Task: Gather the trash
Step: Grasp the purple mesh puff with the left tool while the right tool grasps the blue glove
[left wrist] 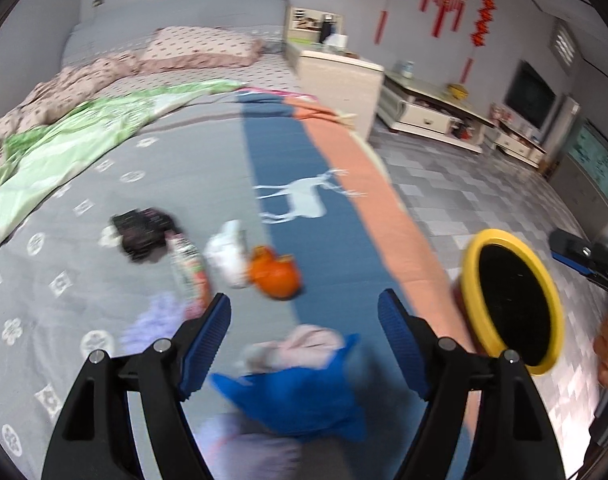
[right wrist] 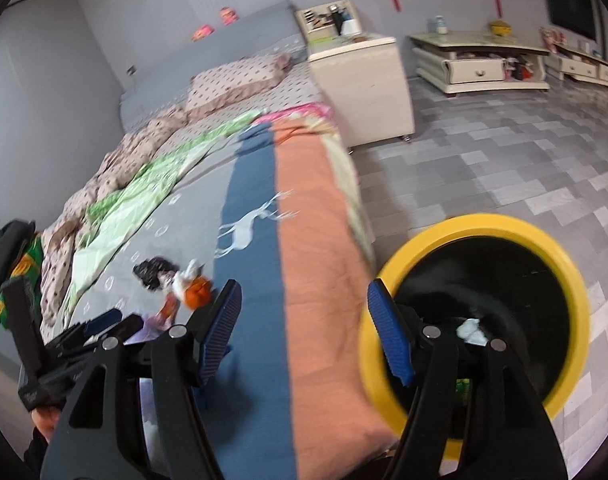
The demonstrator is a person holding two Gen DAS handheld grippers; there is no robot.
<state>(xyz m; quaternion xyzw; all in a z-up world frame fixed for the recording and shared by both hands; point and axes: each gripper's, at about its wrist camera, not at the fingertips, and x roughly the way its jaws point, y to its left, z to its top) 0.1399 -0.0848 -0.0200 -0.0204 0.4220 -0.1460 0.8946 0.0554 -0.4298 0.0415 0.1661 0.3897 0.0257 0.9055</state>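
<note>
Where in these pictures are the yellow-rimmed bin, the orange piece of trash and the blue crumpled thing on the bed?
yellow-rimmed bin point(right wrist: 480, 226): right wrist view, on the far arc of its yellow rim.
orange piece of trash point(left wrist: 275, 274): left wrist view, on its rounded middle.
blue crumpled thing point(left wrist: 299, 404): left wrist view, on its centre.

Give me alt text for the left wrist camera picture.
Open left gripper hovers empty over a bed strewn with trash: orange wrapper, white tissue, blue scrap. A yellow-rimmed bin stands beside the bed.
</note>
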